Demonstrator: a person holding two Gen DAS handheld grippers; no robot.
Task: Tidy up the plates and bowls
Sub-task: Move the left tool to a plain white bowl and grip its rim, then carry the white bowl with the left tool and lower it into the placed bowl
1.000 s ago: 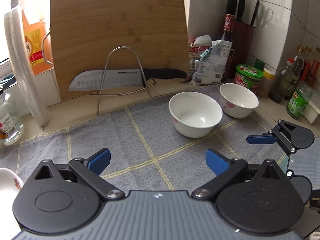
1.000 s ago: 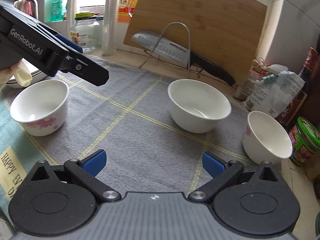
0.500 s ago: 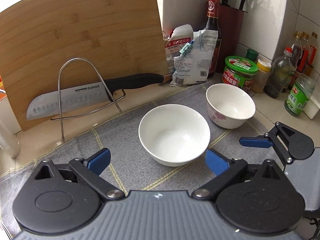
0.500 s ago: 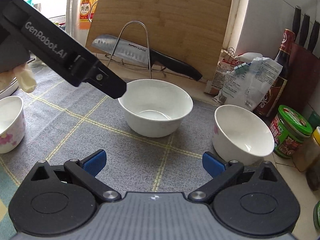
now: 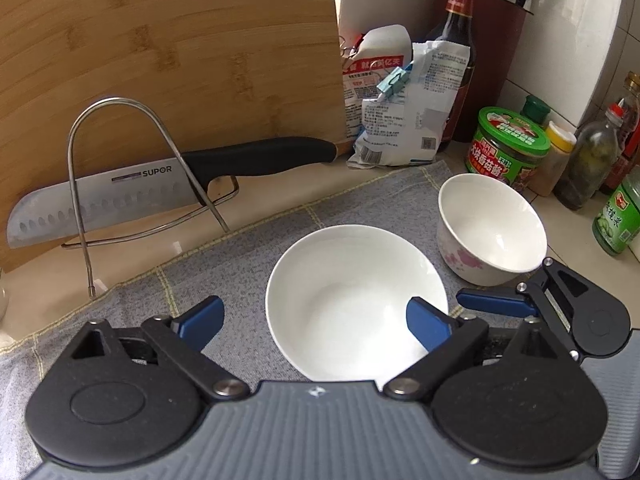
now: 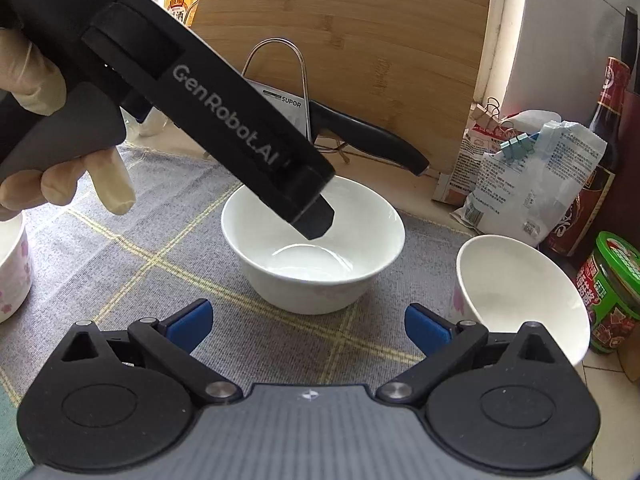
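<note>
Left wrist view says it best: basically nothing is sorted yet. My left gripper (image 5: 316, 322) sits over the plain white ceramic bowl (image 5: 352, 300), with its right blue pad dipped inside the bowl's near-right rim and the left pad outside on the grey checked cloth (image 5: 240, 256). The jaws are closing but nothing is pinched so far, so I'd call this the start of the first grab. Just past my right-hand pad sits the smaller white bowl with pink flowers (image 5: 490, 228), on its own and not nested in anything. From the right wrist, my right gripper (image 6: 308, 326) is spread wide with only cloth between the pads, the flowered bowl close off its right side. A third white flowered bowl (image 6: 10, 264) pokes in way off to its left. So that's three bowls all sitting apart, none stacked. I can't see any plates from either camera, so pretty much everything's left to do.
</note>
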